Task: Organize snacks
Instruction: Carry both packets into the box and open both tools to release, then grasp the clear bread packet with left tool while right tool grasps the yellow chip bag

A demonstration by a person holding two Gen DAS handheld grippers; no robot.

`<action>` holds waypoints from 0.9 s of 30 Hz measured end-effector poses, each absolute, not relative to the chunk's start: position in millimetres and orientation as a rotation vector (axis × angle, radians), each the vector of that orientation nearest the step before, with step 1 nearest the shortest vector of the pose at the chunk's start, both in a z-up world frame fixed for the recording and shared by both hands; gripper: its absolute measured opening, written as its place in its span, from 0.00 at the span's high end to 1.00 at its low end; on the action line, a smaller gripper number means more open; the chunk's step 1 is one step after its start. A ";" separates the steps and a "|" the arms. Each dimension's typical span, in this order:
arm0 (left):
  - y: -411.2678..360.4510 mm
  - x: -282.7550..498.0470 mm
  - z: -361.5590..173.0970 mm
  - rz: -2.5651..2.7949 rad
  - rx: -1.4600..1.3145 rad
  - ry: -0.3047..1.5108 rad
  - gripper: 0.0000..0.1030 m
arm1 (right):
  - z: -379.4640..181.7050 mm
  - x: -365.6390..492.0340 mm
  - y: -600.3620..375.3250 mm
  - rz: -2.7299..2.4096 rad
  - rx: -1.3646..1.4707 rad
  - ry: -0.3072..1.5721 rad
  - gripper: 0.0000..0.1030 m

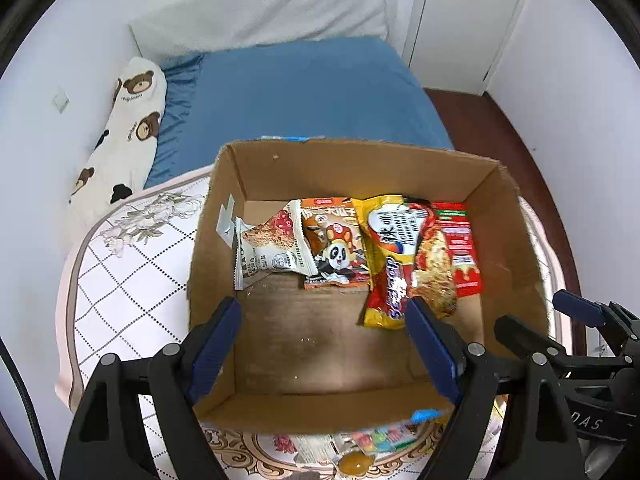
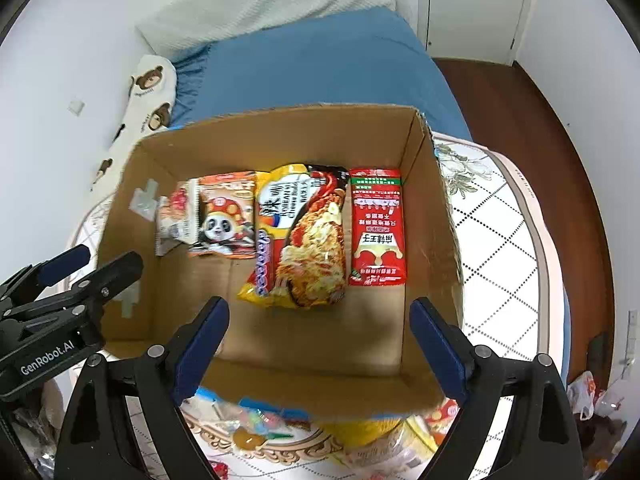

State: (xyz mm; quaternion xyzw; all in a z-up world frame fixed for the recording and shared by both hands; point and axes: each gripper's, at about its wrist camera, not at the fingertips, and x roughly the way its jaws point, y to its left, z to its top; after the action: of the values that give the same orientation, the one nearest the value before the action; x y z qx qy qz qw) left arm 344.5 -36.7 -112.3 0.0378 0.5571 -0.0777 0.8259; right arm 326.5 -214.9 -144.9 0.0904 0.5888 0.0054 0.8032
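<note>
Fingers (image 1: 224, 332) of both grippers are held apart, empty, above the cardboard box (image 1: 360, 168); its near floor is left bare, snack packets (image 2: 308, 236) ranged along the far wall.

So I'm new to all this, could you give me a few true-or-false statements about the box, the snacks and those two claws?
1. The cardboard box holds several snack packets. True.
2. The red packet lies at the left end of the row. False: it is at the right end, beside the noodle packet.
3. The left gripper grips the panda packet. False: its jaws are open and empty.
4. The right gripper is open. True.
5. More snacks lie outside the box. True.
</note>
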 end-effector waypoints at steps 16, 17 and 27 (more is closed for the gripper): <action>-16.2 263.5 -64.3 -0.182 0.063 1.091 0.19 | -84.9 244.9 -209.2 0.053 0.281 1.164 0.09; -13.8 257.9 -70.5 -0.174 0.069 1.102 0.19 | -88.8 239.9 -209.9 0.055 0.293 1.173 0.09; 8.0 228.5 -198.3 -0.118 0.027 1.421 0.19 | -185.7 203.6 -230.5 0.024 0.333 1.334 0.09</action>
State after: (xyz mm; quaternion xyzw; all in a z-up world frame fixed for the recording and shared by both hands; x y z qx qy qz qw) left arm 228.5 8.0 -198.3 0.0124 0.6518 -0.0542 0.7564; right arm 203.6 -230.5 -185.7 0.1535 0.6156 0.0112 0.7729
